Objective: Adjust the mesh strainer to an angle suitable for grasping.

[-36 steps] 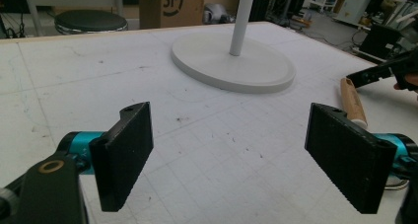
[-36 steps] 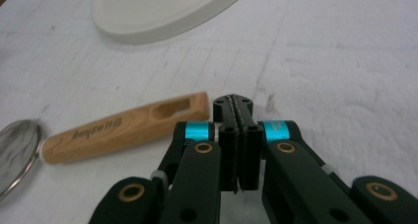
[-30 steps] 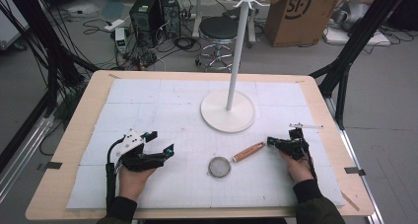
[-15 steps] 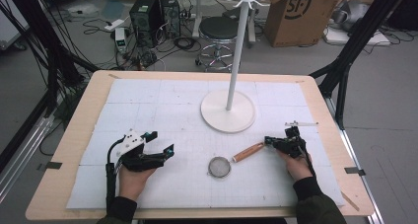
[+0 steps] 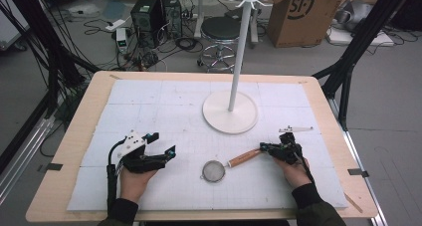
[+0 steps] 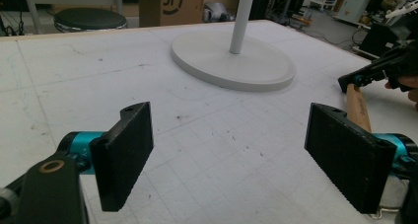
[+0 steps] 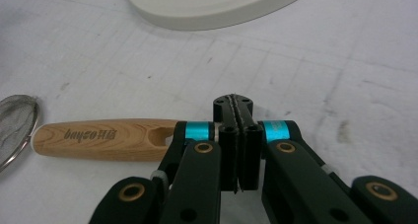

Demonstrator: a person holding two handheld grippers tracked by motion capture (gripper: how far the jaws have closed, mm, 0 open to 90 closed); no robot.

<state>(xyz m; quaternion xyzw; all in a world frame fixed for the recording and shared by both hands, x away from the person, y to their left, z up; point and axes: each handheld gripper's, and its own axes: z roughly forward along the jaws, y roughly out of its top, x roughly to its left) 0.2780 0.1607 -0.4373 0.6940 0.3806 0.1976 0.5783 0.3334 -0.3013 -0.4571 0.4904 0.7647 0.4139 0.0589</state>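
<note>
Small round wire-mesh strainer with a light wooden handle (image 5: 234, 163) on the tabletop just in front of the white round-based stand (image 5: 230, 111), right gripper (image 5: 264, 148) jaws closed empty at the handle's end, left gripper (image 5: 160, 145) jaws wide open, empty.

Past my claws, beyond the far edge of the wooden table (image 5: 318, 81), I see a grey floor (image 5: 293, 61) strewn with black cables (image 5: 149, 56). A black round stool (image 5: 221, 29) stands straight ahead, a dark computer tower (image 5: 147, 12) off to its left, a cardboard box (image 5: 303, 12) to its right. Black frame struts (image 5: 358, 42) flank both sides.
</note>
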